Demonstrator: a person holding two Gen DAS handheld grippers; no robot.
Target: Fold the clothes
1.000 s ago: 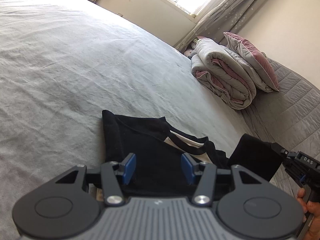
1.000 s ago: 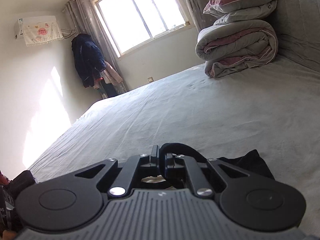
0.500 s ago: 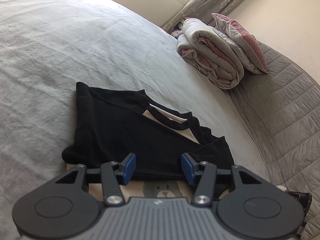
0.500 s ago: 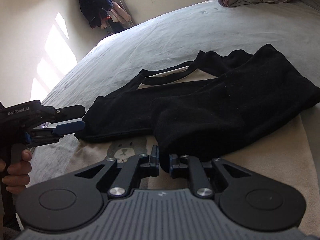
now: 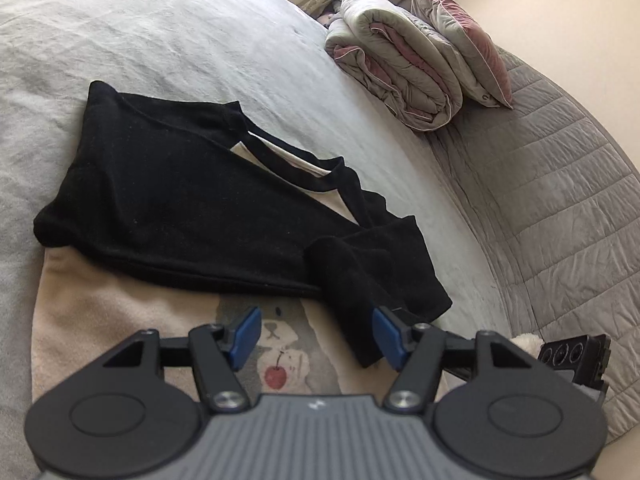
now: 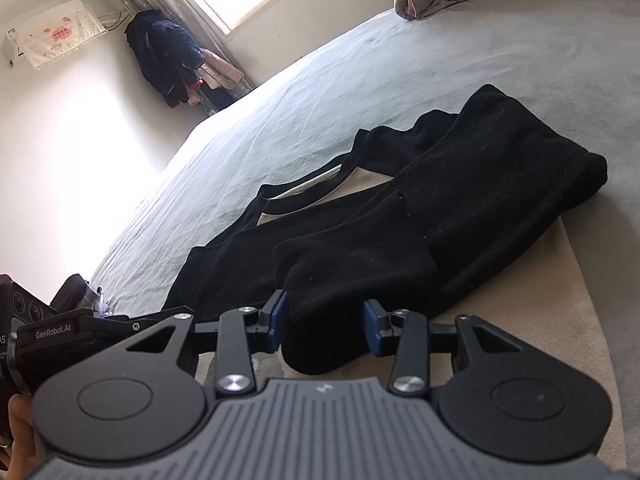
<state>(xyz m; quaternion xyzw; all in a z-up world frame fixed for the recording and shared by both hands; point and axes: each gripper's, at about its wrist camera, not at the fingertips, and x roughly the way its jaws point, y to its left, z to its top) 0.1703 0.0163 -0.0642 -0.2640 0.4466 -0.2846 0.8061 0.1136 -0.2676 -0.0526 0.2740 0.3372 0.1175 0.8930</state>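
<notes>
Left wrist view, left to right. Grey bed sheet (image 5: 168, 40), wrinkled. On it, sweatshirt (image 5: 168, 200): black sleeves folded across beige body, neckline toward far side, bear print with a cherry showing at near hem. Left gripper (image 5: 316, 334) low over that hem, blue pads well apart, jaws just been opening; beige cloth and the tip of a black cuff (image 5: 352, 304) seen between them, nothing pinched. Further right, folded grey-pink quilt (image 5: 400, 72) with pillow (image 5: 460, 36) leaning on it, well apart from the sweatshirt. Quilted grey cover (image 5: 560, 200) along right edge.

Right wrist view, left to right. Wall unit under a cloth cover (image 6: 52, 40), hanging clothes (image 6: 172, 60) near window. Left gripper's body (image 6: 80, 332) at lower left, a hand (image 6: 16, 432) under it. Right gripper (image 6: 326, 326) straddling the black cuff (image 6: 324, 320); jaws just been opening, left pad at the cloth's edge, right pad showing a gap, no clamp.
</notes>
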